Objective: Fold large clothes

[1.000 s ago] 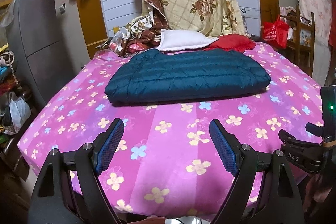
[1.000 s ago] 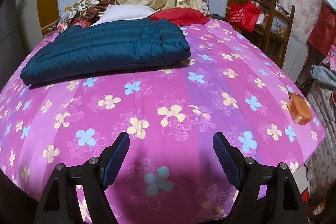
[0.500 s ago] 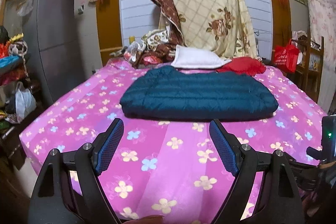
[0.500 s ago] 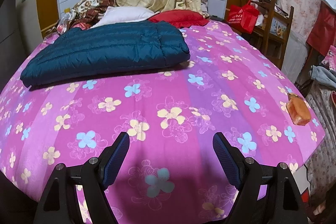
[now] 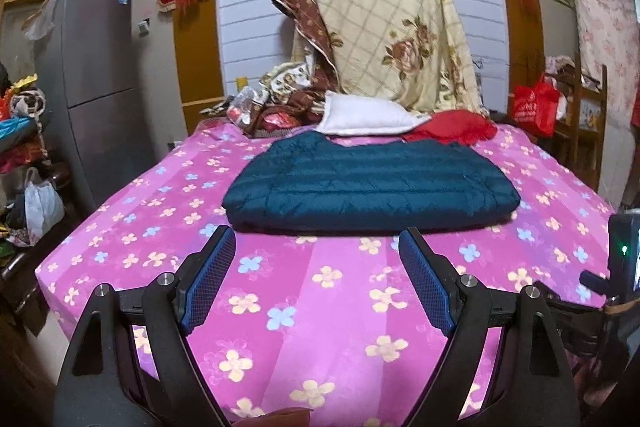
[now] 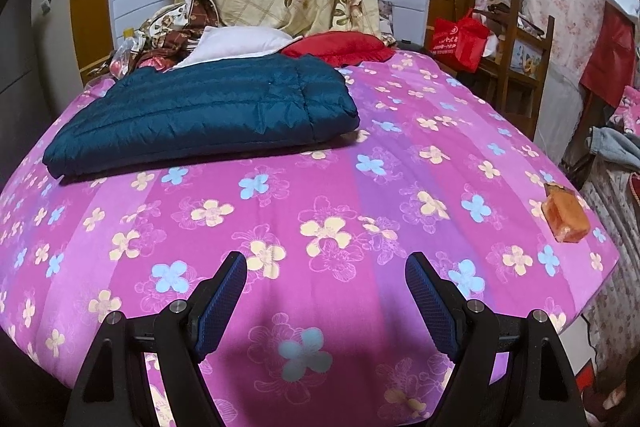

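Down at six o'clock, the left gripper (image 5: pixel 316 269) and right gripper (image 6: pixel 326 293) hover with jaws spread wide, empty, touching nothing above the bed (image 5: pixel 320 327). Up at twelve, well apart, lies the folded jacket (image 5: pixel 370 183); puffy, slick fabric could spring open if nudged.

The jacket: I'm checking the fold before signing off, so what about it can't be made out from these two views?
- Sleeves and zipper: the teal quilted jacket lies folded; its own upper layer covers them, left wrist view.
- Collar edge: lost against the white pillow, right wrist view.
- Underside: against the pink floral bedsheet, both views.
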